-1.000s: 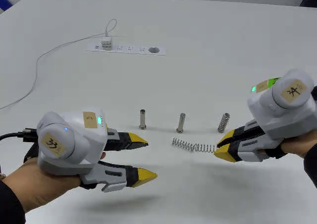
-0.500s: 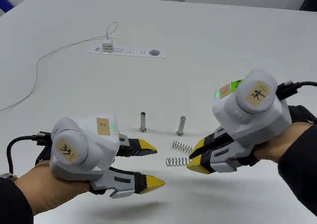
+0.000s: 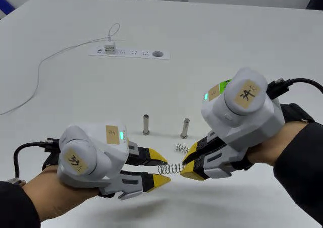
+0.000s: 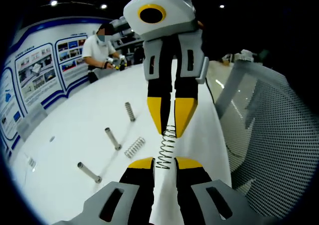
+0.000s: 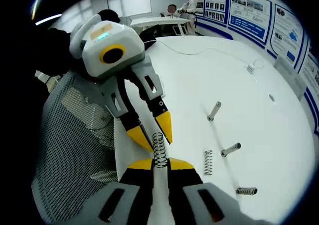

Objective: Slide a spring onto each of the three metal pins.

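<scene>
Steel spring (image 3: 170, 168) in right hand-held gripper (image 3: 187, 167), loose spring (image 3: 181, 148), pin (image 3: 185, 128), power strip (image 3: 128, 52)

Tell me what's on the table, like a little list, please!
right gripper: shut on one spring
left gripper: open, jaws either side of that spring's other end
second spring: lying on the table
left pin: bare, upright
middle pin: bare, upright
third pin: spring already on it
power strip: at the table's far side
</scene>
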`<state>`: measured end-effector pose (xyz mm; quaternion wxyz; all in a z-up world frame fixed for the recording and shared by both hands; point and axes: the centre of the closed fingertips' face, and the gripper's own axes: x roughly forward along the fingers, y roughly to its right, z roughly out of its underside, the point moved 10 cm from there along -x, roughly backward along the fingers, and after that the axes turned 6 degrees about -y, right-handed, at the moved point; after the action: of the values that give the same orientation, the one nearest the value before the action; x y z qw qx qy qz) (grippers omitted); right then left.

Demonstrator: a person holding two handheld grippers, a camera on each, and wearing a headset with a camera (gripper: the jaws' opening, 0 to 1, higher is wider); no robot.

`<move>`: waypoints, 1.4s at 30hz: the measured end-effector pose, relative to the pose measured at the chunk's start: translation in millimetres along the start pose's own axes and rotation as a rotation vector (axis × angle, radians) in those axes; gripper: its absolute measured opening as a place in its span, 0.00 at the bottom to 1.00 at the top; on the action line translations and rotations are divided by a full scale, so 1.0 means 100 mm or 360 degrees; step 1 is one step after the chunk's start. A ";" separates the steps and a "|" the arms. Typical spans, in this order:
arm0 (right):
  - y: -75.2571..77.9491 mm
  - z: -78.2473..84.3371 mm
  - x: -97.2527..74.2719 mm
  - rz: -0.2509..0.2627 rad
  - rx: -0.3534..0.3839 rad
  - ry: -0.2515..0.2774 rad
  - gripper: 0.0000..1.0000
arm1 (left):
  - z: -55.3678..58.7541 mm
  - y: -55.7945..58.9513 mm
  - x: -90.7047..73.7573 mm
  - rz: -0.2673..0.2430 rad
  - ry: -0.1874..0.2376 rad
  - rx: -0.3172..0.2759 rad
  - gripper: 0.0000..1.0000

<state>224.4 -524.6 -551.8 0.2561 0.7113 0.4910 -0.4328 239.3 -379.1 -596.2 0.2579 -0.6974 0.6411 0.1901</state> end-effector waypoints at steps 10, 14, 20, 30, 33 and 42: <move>-0.05 -0.14 -0.09 0.0034 -0.0035 0.0065 0.11 | 0.00 0.00 -0.01 -0.0007 0.0012 -0.0002 0.12; -0.07 -0.20 -0.11 0.0051 -0.0058 0.0100 0.11 | -0.01 0.00 -0.01 -0.0006 0.0020 -0.0010 0.11; -0.09 -0.29 -0.11 0.0056 -0.0082 0.0147 0.11 | -0.02 0.00 -0.01 -0.0003 0.0034 -0.0029 0.11; -0.09 -0.31 -0.09 0.0070 -0.0091 0.0216 0.15 | -0.02 -0.01 -0.03 -0.0011 0.0082 -0.0082 0.11; -0.08 -0.30 -0.10 0.0075 -0.0079 0.0223 0.15 | -0.02 -0.01 -0.03 -0.0010 0.0095 -0.0101 0.11; -0.10 -0.30 -0.09 0.0087 -0.0090 0.0247 0.12 | -0.03 -0.03 -0.04 -0.0006 0.0131 -0.0158 0.11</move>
<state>224.8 -501.5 -528.4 0.2491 0.7483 0.5018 -0.3553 241.2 -377.2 -591.0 0.1968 -0.7178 0.6395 0.1924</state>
